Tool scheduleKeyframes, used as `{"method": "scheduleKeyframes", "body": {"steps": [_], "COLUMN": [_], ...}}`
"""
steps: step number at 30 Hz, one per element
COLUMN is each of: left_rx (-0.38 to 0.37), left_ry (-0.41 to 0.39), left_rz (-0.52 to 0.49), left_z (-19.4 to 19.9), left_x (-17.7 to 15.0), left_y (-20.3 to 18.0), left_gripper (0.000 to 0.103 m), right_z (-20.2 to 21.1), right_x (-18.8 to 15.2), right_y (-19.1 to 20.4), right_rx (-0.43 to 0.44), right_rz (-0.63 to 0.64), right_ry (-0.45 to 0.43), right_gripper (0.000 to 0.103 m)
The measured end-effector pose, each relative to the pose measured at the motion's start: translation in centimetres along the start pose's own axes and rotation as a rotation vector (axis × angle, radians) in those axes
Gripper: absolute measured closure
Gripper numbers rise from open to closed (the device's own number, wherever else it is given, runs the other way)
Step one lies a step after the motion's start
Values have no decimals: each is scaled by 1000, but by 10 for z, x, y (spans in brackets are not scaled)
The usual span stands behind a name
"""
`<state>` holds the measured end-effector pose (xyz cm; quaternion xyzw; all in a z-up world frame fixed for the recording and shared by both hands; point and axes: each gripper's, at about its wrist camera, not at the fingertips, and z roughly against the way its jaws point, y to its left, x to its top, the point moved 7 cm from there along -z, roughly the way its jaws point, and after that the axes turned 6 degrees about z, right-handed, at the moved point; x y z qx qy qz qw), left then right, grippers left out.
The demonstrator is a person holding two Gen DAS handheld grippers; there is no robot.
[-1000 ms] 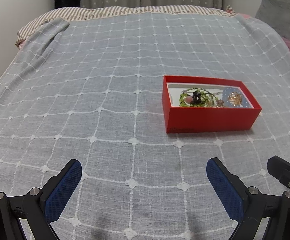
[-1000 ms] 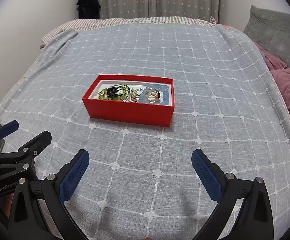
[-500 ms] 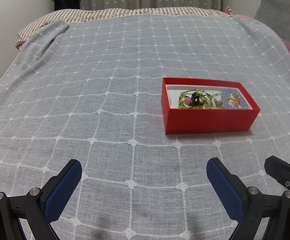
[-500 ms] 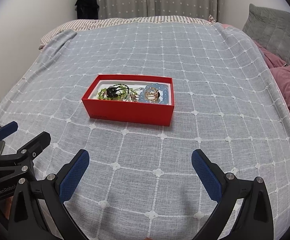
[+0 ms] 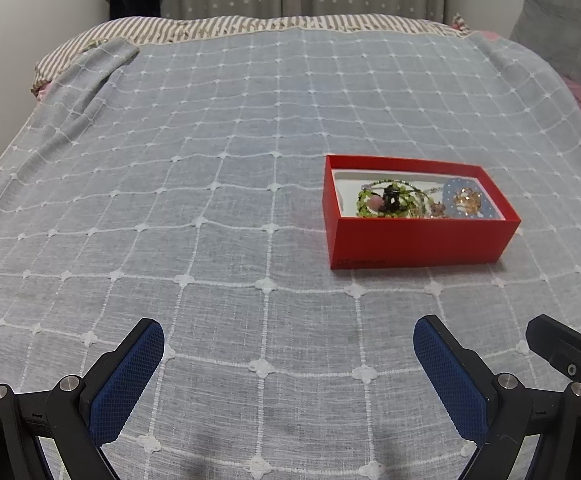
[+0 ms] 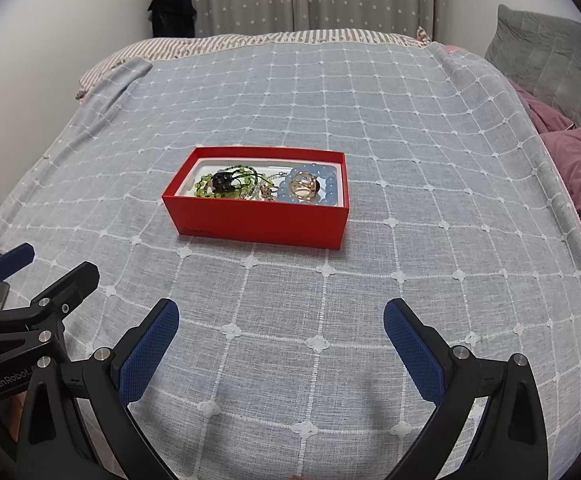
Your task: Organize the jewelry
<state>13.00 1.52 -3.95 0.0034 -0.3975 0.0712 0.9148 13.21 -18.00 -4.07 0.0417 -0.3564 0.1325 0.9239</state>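
Red box (image 5: 418, 240) nearer (beads (image 5: 374, 202) inside).

Bare bedspread (image 6: 290, 280) is seen between both wide-spread grippers and red box (image 6: 262, 226); box top uncovered. Left gripper (image 6: 22, 280) crowds right gripper's (image 6: 280, 320) left side.

One red box (image 6: 262, 220) on bed (image 6: 330, 120), near middle. In box: one green bead string (image 6: 206, 186), one blue bead ring (image 6: 322, 182), one gold piece (image 6: 304, 188), one black piece (image 6: 224, 181). Thin chains tangled, count unclear. Two grippers: left (image 5: 289, 336), right (image 6: 281, 320). One gray pillow (image 6: 546, 60) at right edge.
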Motion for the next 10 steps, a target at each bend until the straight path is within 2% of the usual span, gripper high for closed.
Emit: {"method": "scheduleKeyframes", "body": {"steps": [10], "left_rx": [-4], "left_ry": [4], "left_rz": [1], "left_z": [0], "left_x": [-1], "left_y": [-2], "left_gripper": [1], "right_z": [0], "right_x": [0], "right_y": [-1], "right_rx": [0], "right_rz": [-3], "right_ry": [-1], "right_gripper": [0]}}
